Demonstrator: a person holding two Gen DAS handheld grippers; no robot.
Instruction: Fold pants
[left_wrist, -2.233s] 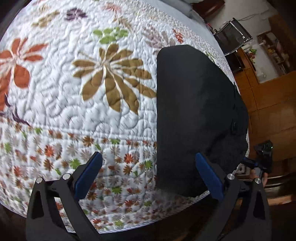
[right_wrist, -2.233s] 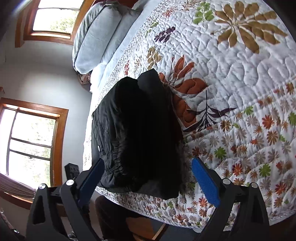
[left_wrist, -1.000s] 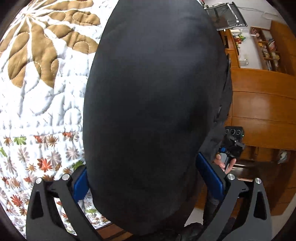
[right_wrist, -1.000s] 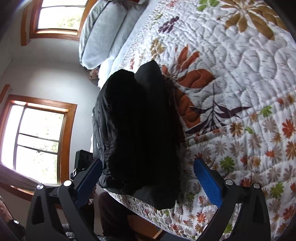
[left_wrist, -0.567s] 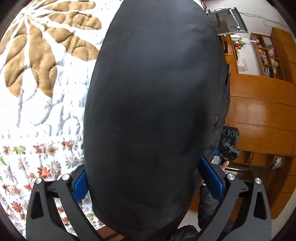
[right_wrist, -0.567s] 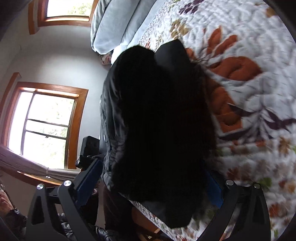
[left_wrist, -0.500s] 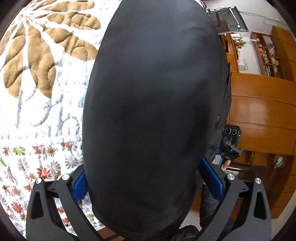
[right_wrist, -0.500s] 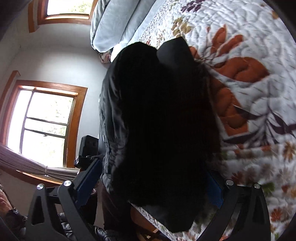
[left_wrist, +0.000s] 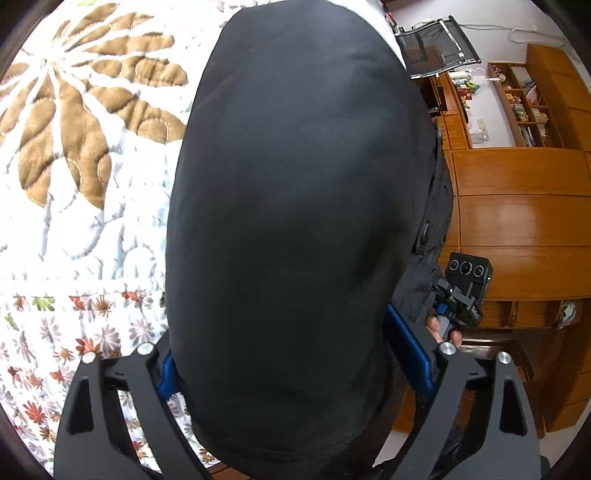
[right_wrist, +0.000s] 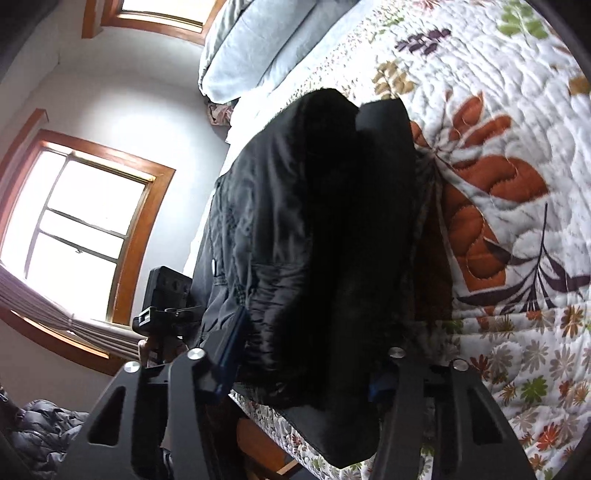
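The black pants lie folded into a thick bundle at the edge of the floral quilt. In the left wrist view the bundle fills the middle and sits between the fingers of my left gripper, whose blue pads press its two sides. In the right wrist view the same pants sit between the fingers of my right gripper, which have closed in on the near end. The right pad is mostly hidden by the cloth. Each gripper shows in the other's view, at the opposite side of the bundle.
The quilt spreads away from the pants. Pillows lie at the head of the bed. A window is behind the left bedside. Wooden cabinets and a black chair stand past the other bedside.
Both grippers moved in from above the quilt onto the bundle. Their fingers then narrowed from wide open to pressing the pants on both sides.
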